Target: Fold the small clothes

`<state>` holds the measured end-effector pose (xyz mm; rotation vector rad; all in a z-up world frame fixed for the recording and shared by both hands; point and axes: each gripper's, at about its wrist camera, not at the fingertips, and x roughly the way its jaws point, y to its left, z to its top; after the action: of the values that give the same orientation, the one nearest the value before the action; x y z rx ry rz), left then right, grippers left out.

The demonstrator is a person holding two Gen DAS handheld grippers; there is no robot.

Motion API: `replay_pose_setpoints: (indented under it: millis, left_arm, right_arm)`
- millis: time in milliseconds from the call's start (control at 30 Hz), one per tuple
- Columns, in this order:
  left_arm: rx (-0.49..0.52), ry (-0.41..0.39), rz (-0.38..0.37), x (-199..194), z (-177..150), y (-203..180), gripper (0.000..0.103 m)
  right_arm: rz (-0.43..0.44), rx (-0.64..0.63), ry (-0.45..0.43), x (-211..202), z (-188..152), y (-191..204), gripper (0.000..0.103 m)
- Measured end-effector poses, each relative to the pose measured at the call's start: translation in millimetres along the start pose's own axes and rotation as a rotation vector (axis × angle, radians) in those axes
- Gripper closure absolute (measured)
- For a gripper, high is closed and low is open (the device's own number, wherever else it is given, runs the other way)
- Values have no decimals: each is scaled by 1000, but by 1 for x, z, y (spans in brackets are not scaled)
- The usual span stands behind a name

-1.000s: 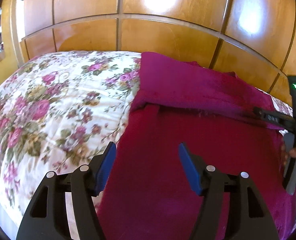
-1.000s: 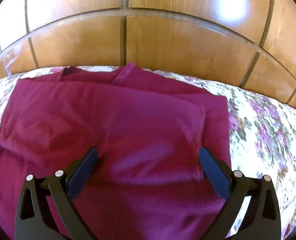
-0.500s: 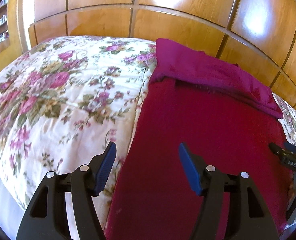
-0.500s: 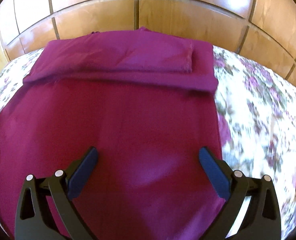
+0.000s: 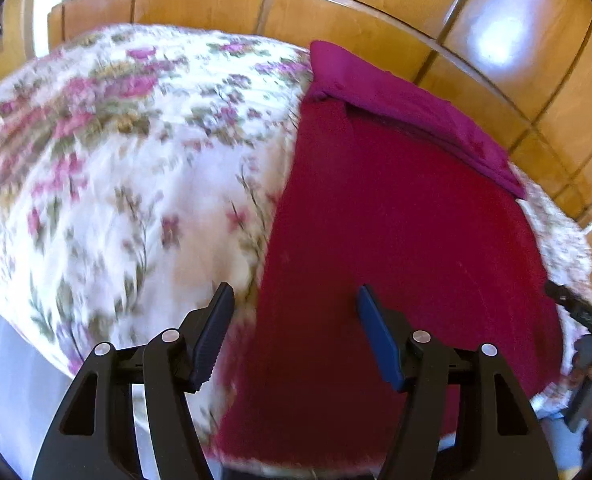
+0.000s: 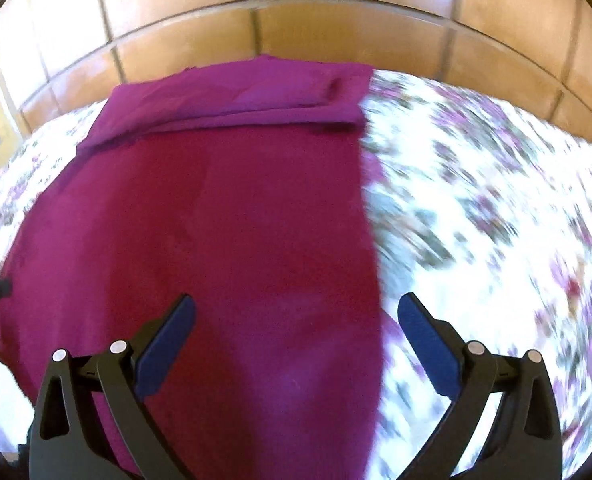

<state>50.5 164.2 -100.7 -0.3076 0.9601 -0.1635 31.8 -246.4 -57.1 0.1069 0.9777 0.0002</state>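
A magenta garment point(image 5: 396, 232) lies flat on the floral bedspread point(image 5: 115, 168), its far end folded back into a band point(image 5: 408, 116) near the headboard. My left gripper point(image 5: 293, 330) is open and empty above the garment's near left edge. In the right wrist view the garment point(image 6: 215, 220) fills the middle, with the folded band point(image 6: 235, 100) at the far end. My right gripper point(image 6: 296, 344) is open and empty above the garment's near right edge. The right gripper's tip point(image 5: 576, 308) shows at the right edge of the left wrist view.
A wooden panelled headboard wall point(image 6: 296, 20) stands behind the bed. The floral bedspread point(image 6: 496, 208) extends to the right of the garment. The bed's near edge point(image 5: 27, 332) drops off at the lower left.
Both grippers have pulled back from the folded far end toward the garment's near end, staying open. The folded band now lies far away.
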Motion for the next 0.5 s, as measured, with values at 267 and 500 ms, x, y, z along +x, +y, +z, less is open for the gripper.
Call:
replay_pose_setpoints:
  millis: [267, 500]
  left_arm:
    - [92, 64, -84, -11, -32, -16, 78]
    - [88, 15, -222, -33, -8, -23, 88]
  right_arm:
    - [32, -28, 108, -18, -59, -11, 55]
    - [236, -36, 85, -43, -37, 6, 94]
